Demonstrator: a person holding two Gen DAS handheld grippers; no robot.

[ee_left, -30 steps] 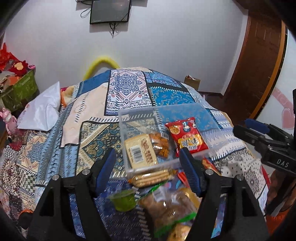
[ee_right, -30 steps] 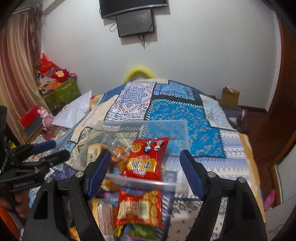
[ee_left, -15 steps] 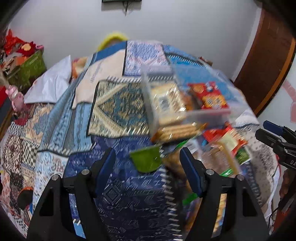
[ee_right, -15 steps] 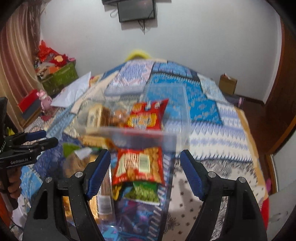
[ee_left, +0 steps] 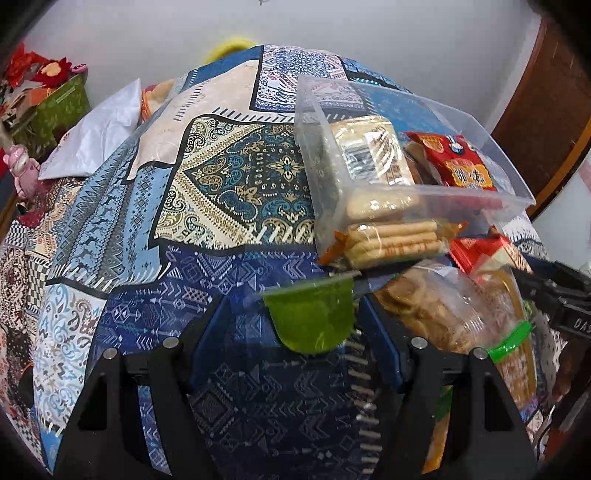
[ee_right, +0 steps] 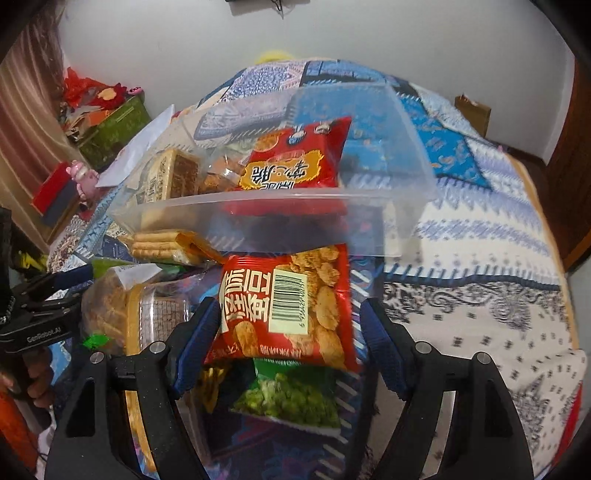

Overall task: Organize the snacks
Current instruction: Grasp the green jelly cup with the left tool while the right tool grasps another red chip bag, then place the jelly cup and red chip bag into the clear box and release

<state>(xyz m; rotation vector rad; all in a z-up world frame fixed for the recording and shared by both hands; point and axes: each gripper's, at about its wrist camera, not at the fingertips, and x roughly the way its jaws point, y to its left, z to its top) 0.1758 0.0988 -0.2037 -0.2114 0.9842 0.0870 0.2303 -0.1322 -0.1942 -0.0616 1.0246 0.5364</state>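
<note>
Bedspread point(ee_left: 229, 192) under everything. Clear bin point(ee_right: 288, 210) ahead of both grippers, holds biscuit pack point(ee_left: 369, 155) and red bag point(ee_right: 295, 162). Right gripper point(ee_right: 288, 332): jaws apart, red cracker bag point(ee_right: 284, 314) between them, contact unclear. Left gripper point(ee_left: 295, 332): jaws apart, green cup point(ee_left: 310, 314) between them, near right finger.

White wall point(ee_left: 369, 33), patchwork-covered bed point(ee_left: 221, 177), wooden door point(ee_left: 546, 96)
</note>
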